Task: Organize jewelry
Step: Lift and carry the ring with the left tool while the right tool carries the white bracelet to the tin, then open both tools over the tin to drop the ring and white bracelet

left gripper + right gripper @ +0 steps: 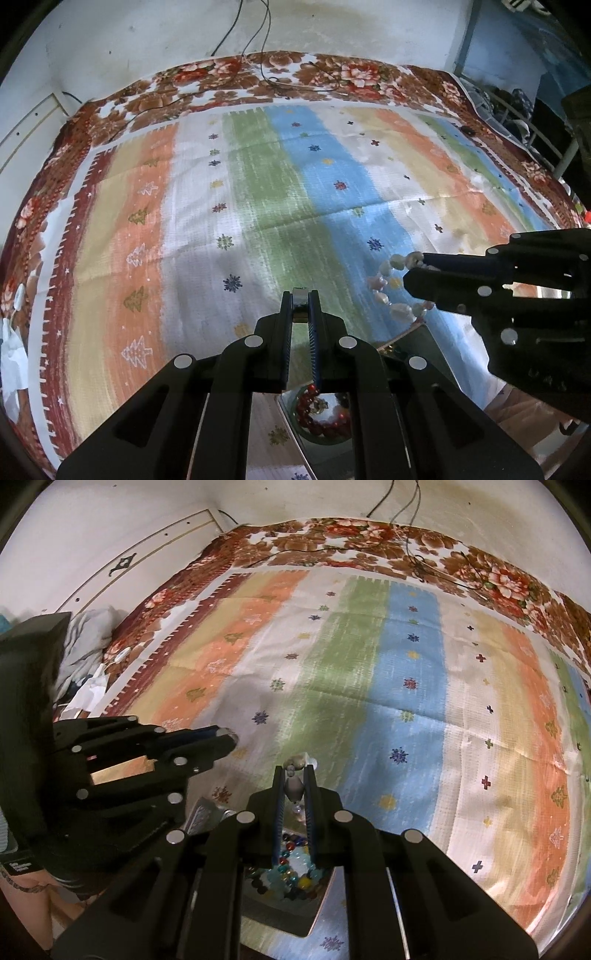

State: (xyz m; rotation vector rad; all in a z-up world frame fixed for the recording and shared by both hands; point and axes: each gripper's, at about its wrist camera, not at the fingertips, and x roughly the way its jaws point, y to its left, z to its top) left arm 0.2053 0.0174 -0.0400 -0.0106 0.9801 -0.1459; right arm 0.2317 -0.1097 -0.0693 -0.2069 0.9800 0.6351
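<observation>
Left wrist view: the left gripper (300, 301) is clamped on a small metal clasp-like piece (300, 300), hard to identify. At right, the right gripper (415, 271) grips a pale stone bracelet (391, 290) above the striped cloth (184, 206). A red bead bracelet (317, 417) sits half hidden below.

Right wrist view: pale beads (295, 788) are pinched above the tray of mixed beads (291, 867); I judge lowering and releasing comes next.

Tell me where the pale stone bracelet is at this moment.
The pale stone bracelet hangs from the right gripper, at the right of the left wrist view, above the blue stripe of the cloth.
</observation>
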